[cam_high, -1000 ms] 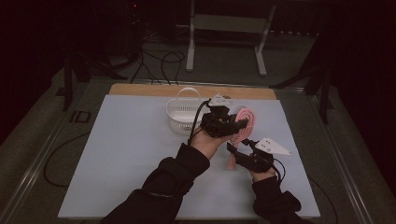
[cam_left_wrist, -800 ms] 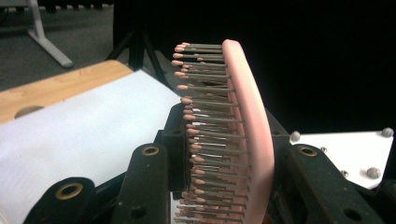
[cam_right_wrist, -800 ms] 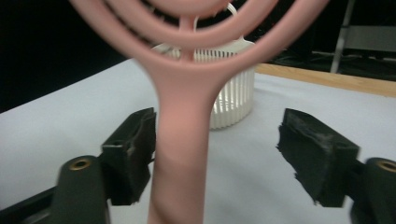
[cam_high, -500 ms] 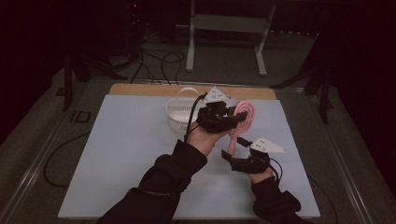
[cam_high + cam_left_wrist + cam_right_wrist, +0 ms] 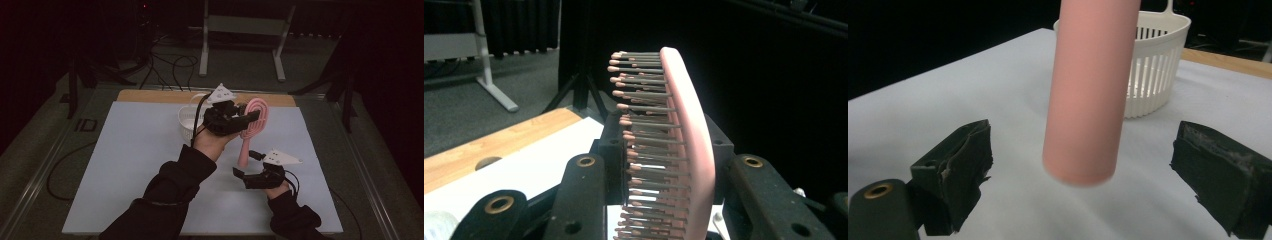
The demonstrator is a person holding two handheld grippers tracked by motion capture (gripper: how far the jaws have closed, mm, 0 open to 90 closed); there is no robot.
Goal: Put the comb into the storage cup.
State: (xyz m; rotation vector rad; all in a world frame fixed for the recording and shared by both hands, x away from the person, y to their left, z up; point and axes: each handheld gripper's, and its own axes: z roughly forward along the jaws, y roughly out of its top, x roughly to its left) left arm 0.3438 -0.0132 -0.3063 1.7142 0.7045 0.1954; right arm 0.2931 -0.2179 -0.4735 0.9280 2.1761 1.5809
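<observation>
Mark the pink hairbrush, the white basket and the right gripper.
pink hairbrush (image 5: 253, 115), high view, on its round head.
white basket (image 5: 1153, 60), right gripper view, on its slatted wall.
right gripper (image 5: 242, 168), high view, midway between its open jaws.

Smooth matt pink plastic hairbrush (image 5: 248, 121) (grey bristles); slatted white plastic basket (image 5: 1153, 60); wooden table edge (image 5: 484, 147)

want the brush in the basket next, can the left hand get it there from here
Probably yes: the left gripper is shut on the pink hairbrush, held up beside the white basket, whose top is open, with nothing between.
</observation>
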